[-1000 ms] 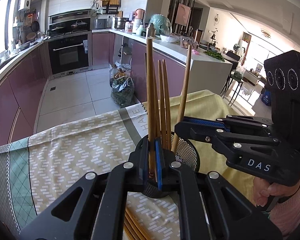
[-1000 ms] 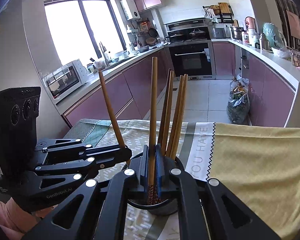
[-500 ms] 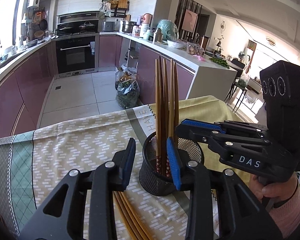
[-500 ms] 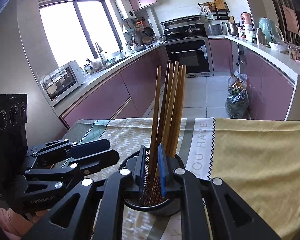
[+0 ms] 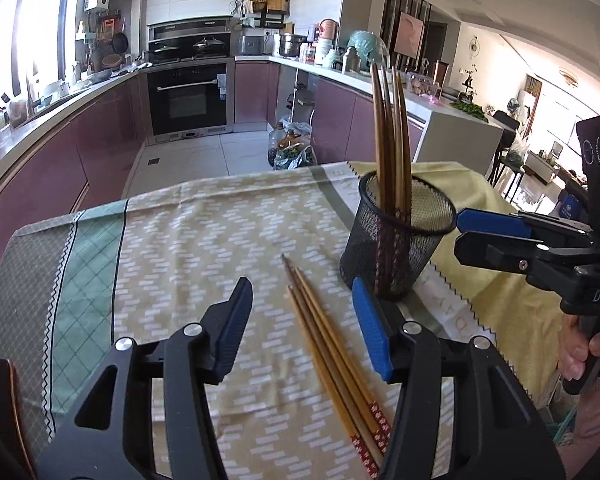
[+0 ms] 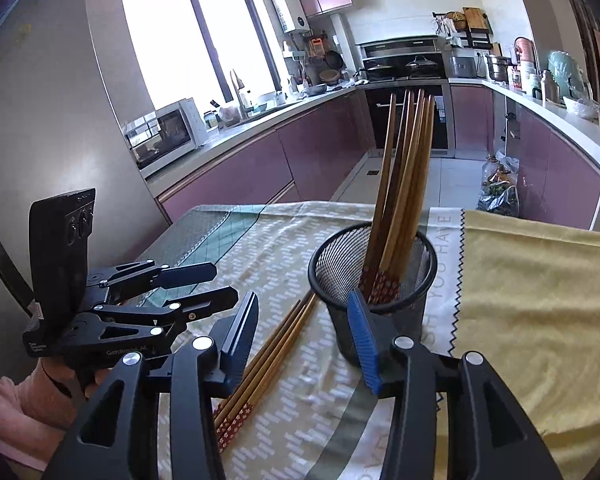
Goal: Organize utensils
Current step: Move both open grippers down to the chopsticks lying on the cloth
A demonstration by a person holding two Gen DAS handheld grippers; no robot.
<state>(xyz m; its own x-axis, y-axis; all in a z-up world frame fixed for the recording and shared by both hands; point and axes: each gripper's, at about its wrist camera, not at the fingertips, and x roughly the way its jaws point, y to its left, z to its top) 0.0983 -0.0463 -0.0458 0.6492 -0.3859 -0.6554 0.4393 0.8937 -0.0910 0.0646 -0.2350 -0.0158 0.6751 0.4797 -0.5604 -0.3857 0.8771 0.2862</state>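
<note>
Several chopsticks (image 5: 392, 148) are stood handle-down in the mesh holder (image 5: 396, 240), at two o'clock of the left gripper (image 5: 300, 332). Loose chopsticks (image 5: 332, 356) are left lying between its empty, opening jaws, presumably next. The right gripper (image 6: 304, 332) is likewise opening, nothing grasped.

Chopsticks (image 5: 392, 136) in holder (image 5: 396, 248); loose chopsticks (image 5: 332, 356) beside, on tablecloth (image 5: 204, 240).

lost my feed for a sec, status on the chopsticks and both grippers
Left gripper and right gripper opening, nothing between jaws. Several chopsticks upright in mesh holder. Loose chopsticks flat on tablecloth. Nothing in the way.
</note>
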